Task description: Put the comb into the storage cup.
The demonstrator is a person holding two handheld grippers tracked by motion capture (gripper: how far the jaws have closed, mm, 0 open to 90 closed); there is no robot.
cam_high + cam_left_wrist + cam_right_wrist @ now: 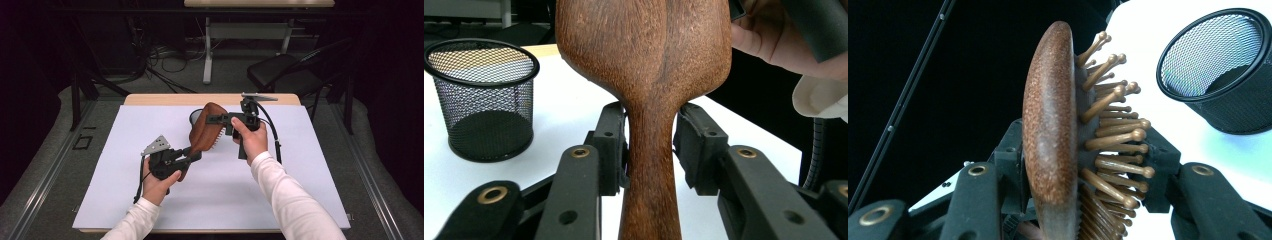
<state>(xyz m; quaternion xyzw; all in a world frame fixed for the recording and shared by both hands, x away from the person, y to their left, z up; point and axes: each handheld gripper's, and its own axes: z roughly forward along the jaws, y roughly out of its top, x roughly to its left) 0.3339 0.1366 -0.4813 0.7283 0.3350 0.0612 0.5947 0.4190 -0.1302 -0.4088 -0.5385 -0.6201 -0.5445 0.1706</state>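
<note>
A black mesh cup (483,100) stands upright on the white-covered worktop (125,150). Beyond the worktop, a dark chair (285,70) and loose cables (170,57) occupy the floor.

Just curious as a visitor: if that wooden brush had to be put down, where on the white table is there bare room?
The near half of the white tabletop and its far left corner are bare. It is crowded mid-table around the brown wooden hairbrush and black mesh cup.

The hairbrush (649,75) hides whatever lies beyond the left hand-held gripper (651,145); its handle's end runs off the bottom edge, and the mesh cup (195,118) sits mostly behind it.
</note>
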